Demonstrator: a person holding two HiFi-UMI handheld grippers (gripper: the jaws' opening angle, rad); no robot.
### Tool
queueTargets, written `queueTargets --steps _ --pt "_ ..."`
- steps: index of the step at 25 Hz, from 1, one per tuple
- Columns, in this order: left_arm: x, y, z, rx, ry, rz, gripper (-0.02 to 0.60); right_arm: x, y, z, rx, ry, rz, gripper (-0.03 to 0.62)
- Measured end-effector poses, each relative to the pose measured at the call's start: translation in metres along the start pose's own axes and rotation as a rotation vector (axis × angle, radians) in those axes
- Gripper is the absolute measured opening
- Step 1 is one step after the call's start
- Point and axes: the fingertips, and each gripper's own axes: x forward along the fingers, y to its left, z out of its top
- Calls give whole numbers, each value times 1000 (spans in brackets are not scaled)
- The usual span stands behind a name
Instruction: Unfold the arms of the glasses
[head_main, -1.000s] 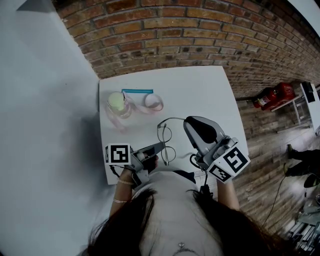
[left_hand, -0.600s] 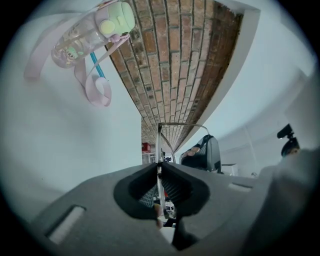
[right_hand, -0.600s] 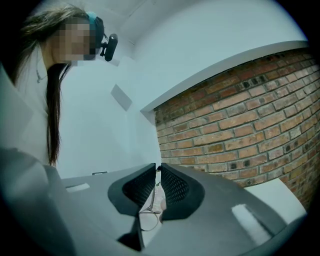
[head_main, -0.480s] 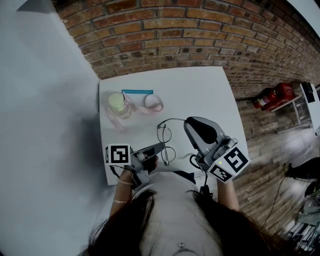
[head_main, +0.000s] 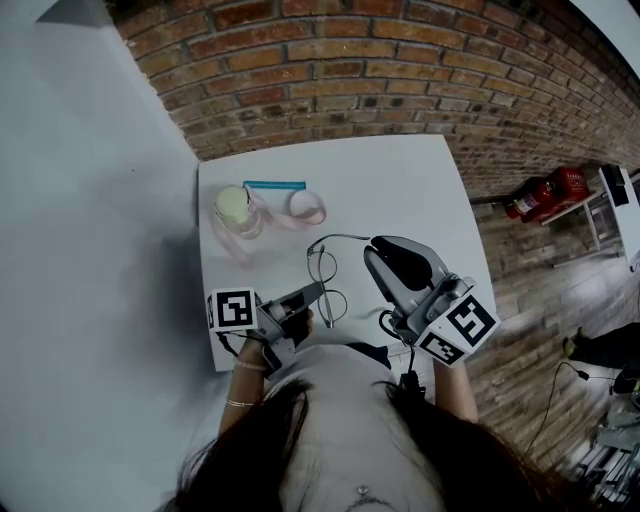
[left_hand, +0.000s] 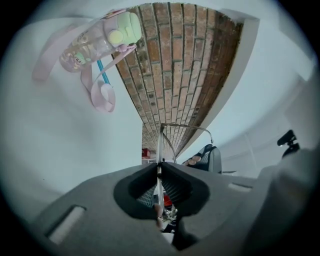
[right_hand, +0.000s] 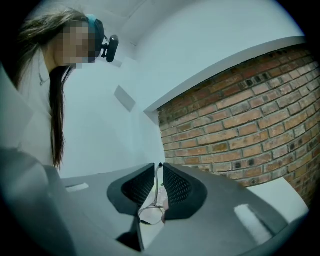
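Observation:
The thin wire-framed glasses (head_main: 325, 272) hang just above the white table (head_main: 400, 185), between my two grippers. My left gripper (head_main: 318, 292) is shut on the frame by the near lens; in the left gripper view the wire (left_hand: 159, 150) runs straight up out of the closed jaws. One arm (head_main: 340, 238) stretches right from the far hinge to my right gripper (head_main: 370, 246), which is shut on it. In the right gripper view the arm (right_hand: 159, 181) is pinched between the pads, with a lens (right_hand: 151, 215) below.
A small clear bottle with a green lid and pink strap (head_main: 236, 208) lies at the table's far left, next to a blue stick (head_main: 275, 184). A brick wall (head_main: 380, 70) backs the table. The person's body is close against the near edge.
The glasses and my left gripper have shifted slightly left. The arm held by the right gripper now stands a little wider from the frame.

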Motion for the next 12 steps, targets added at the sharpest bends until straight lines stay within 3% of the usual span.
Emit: queueTargets --steps 2,5,12 --pt "-1 0 2 4 -10 1 21 -1 0 -1 1 2 0 51" --pt "3 -13 3 -39 -38 -59 21 -1 1 -1 1 8 0 49" --pt "1 -16 5 -33 -56 -65 21 4 7 -14 0 47 12 38"
